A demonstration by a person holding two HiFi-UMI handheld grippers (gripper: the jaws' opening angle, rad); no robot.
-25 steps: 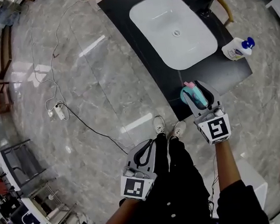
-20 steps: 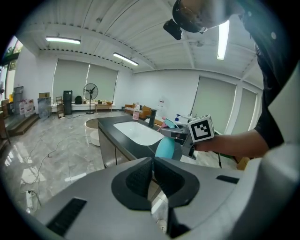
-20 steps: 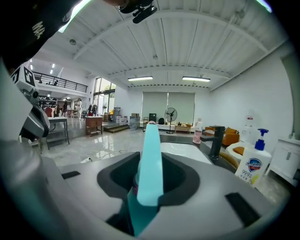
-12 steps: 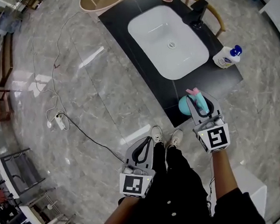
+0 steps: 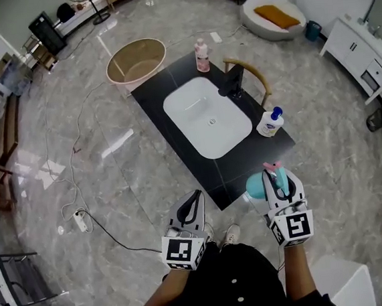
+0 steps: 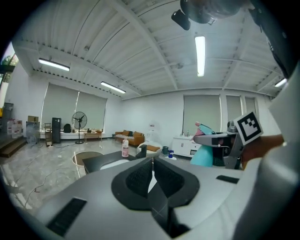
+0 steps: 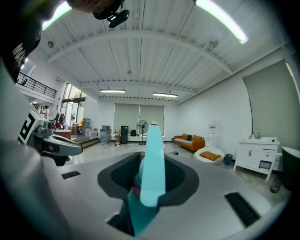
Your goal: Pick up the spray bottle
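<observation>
The spray bottle [image 5: 254,185] is teal with a pink nozzle, and it hangs in the air just off the near corner of the black counter [image 5: 247,164]. My right gripper [image 5: 278,174] is shut on the bottle's neck. In the right gripper view the bottle's teal trigger [image 7: 152,164] stands upright between the jaws. My left gripper [image 5: 196,195] is held at the lower left with its jaws together and nothing in them. The left gripper view shows its pads [image 6: 140,177] meeting, with the spray bottle [image 6: 202,157] off to the right.
The counter carries a white sink [image 5: 208,117], a black faucet [image 5: 233,84], a pink bottle [image 5: 201,55] and a white pump bottle [image 5: 269,122]. A wooden chair [image 5: 256,77] and a round tub [image 5: 136,59] stand beside it. A cable with a power strip [image 5: 80,220] crosses the floor at the left.
Both grippers have risen. The spray bottle has come up off the counter's near corner in the right gripper's grip, and more of the room now shows.
</observation>
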